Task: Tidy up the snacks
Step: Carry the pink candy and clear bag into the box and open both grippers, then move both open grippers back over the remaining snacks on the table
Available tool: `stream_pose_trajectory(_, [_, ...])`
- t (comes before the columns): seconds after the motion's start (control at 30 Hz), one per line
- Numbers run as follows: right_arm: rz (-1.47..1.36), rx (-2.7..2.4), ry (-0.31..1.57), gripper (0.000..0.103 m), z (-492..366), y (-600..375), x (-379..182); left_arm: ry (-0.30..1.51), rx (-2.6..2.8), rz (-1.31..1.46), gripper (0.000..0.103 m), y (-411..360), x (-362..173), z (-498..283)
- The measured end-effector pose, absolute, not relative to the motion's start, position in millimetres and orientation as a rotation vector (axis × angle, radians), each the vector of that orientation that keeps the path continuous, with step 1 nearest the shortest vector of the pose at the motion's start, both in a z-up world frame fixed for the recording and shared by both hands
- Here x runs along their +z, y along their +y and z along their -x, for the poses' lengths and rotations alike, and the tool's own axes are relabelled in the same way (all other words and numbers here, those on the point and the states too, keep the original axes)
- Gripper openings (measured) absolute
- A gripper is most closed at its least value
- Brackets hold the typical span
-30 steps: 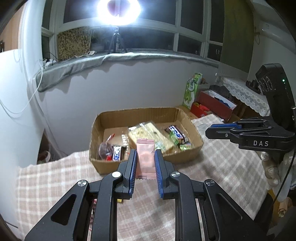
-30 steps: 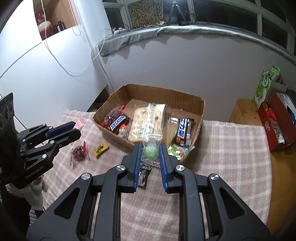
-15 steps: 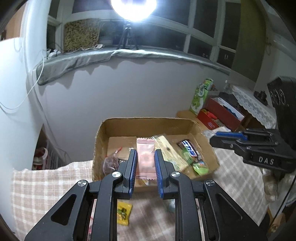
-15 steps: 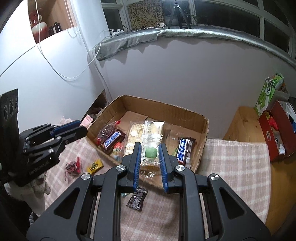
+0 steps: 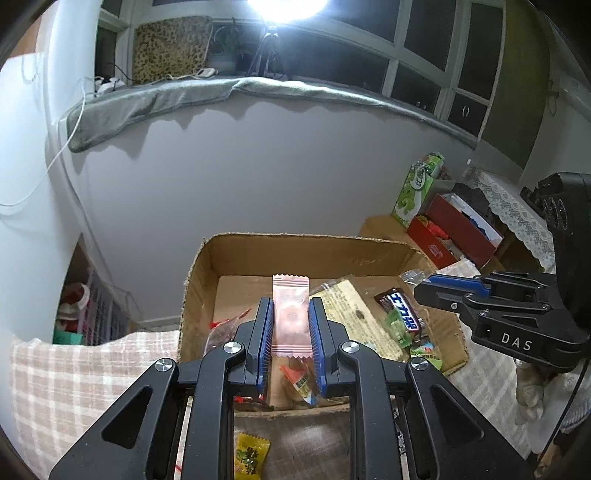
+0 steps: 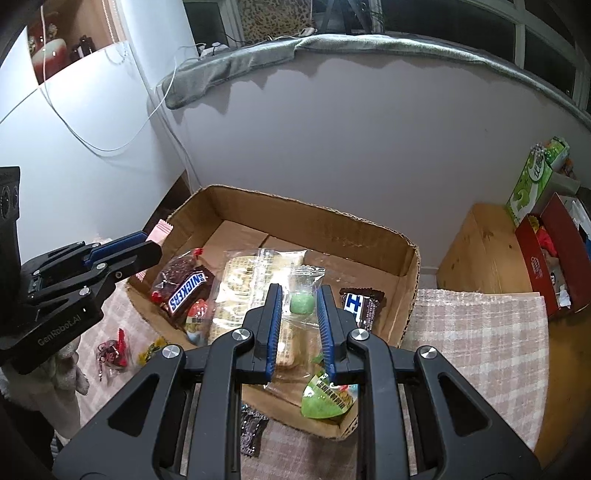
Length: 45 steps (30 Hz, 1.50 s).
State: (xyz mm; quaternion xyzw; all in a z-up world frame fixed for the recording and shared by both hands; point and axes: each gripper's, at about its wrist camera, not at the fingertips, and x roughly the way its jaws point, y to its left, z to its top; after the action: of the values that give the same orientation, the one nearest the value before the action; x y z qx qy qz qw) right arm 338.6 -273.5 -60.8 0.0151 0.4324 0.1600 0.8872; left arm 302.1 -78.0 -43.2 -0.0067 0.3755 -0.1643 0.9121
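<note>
- Left gripper [image 5: 290, 334]: fingers closed onto pink packet [image 5: 290, 314], packet upright between the pads, top sticking out past the tips.
- Packet sits over the near-left part of the box [image 5: 295, 251].
- Right gripper [image 6: 297, 325]: fingers clamped on clear packet [image 6: 303, 295] with a green sweet inside, held above box interior.
- Below right fingers: cracker pack [image 6: 243, 291]; Snickers [image 6: 187, 291] to their left.
- Yellow candy [image 5: 252, 456] on cloth, behind left fingers.

A grey blanket [image 5: 155, 107] drapes along the window ledge under a bright lamp [image 5: 286, 5] on a tripod. A green carton [image 6: 532, 181] stands beside a red box [image 6: 554, 258] (open, filled with oddments) on a wooden surface [image 6: 484, 251].
</note>
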Motion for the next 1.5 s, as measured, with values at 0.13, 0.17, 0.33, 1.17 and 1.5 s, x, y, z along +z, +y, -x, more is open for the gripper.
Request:
stream_pose_trajectory(0.13, [-0.038,0.335,0.898,0.020,-341,-275,-63,0.787,-0.334,0.018,0.018,-79,-47,-307])
stream_pose_trajectory(0.17, [-0.036,0.330,0.895,0.022,-341,-275,-63,0.791,-0.334,0.019,0.018,-79,-48,-307])
stream_pose_trajectory(0.33, [-0.053,0.305,0.850,0.076,-335,-281,-58,0.795,-0.321,0.006,0.036,-80,-47,-308])
stream_pose_trajectory(1.17, [-0.042,0.317,0.798,0.076,-265,-284,-24,0.671,-0.310,-0.046,0.036,-68,-9,-225])
stream_pose_trajectory(1.5, [-0.026,0.351,0.784,0.076,-224,-278,-17,0.638,-0.301,-0.066,0.036,-57,-5,-188])
